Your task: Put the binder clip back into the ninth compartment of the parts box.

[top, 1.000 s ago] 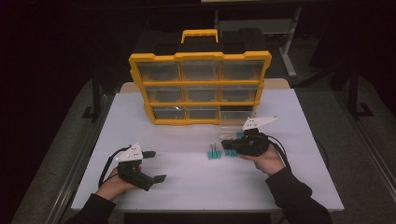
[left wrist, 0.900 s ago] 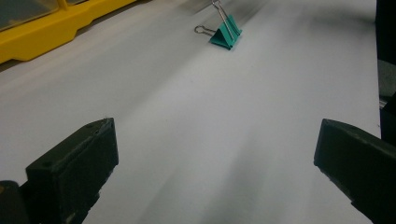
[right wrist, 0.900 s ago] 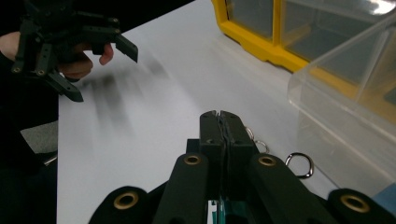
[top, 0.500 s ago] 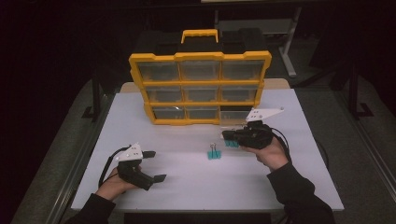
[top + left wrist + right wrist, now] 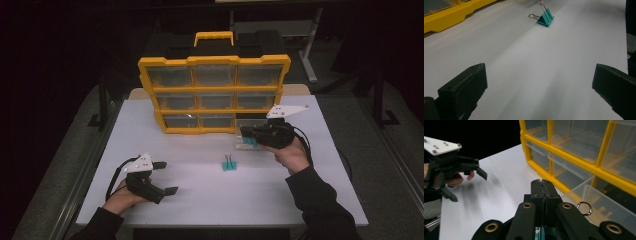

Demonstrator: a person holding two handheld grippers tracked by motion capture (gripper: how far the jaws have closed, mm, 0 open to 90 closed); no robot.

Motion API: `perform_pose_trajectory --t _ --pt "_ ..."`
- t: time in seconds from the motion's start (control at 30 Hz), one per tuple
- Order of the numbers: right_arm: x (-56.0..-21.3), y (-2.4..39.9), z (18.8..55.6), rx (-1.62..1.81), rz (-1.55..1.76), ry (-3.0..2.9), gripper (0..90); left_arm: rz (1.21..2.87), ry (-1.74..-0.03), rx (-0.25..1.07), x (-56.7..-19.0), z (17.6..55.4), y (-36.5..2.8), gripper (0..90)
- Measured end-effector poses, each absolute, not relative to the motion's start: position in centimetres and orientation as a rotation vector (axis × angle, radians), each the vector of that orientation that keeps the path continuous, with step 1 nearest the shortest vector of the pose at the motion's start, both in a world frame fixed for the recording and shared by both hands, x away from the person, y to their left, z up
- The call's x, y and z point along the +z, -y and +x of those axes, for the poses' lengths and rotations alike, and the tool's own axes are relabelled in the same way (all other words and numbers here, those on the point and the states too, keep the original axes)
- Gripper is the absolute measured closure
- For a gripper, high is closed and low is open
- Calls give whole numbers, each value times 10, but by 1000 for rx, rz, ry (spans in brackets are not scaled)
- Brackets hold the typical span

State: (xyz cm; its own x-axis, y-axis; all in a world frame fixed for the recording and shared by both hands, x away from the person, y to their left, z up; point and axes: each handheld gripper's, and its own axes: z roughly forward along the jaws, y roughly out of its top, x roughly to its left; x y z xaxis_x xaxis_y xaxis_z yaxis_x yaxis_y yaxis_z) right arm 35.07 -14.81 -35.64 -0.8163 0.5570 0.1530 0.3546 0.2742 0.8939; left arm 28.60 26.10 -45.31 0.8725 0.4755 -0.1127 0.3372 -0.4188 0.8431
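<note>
Dim room, brightly lit white table [image 5: 200, 200], slight motion blur.

Worktop [image 5: 200, 200]: smooth matt white surface, faint soft sheen in the left gripper view. Organiser [image 5: 214, 95]: yellow plastic frame, smooth, slightly glossy; drawers clear plastic, glossy with reflections; one clear drawer [image 5: 604, 207] stands pulled out at the lower right. Binder clip [image 5: 228, 164] at mid-worktop: teal painted body, satin finish; handles thin bright metal wire. Second clip [image 5: 584, 208] in the right gripper [image 5: 245, 135]: same shiny wire loop, a trace of teal below the jaws. Left gripper [image 5: 165, 177]: matt black plastic, jaws with slightly rough pads; top plate pale grey, matt, with small metal screws. Sleeves [image 5: 320, 200]: dark matt cloth.
</note>
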Motion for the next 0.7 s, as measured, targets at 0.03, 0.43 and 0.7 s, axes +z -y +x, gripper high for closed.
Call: perform_pose_trajectory --t 0.03,0.43,0.7 --pt "-356 148 352 1572 856 -2342 869 2047 -590 175 -453 286 -261 0" --pt "-360 149 372 1552 918 -2280 868 2043 -591 175 -453 285 -260 0" --pt "-368 148 385 1521 961 -2260 868 2043 -592 174 -453 285 -260 0"
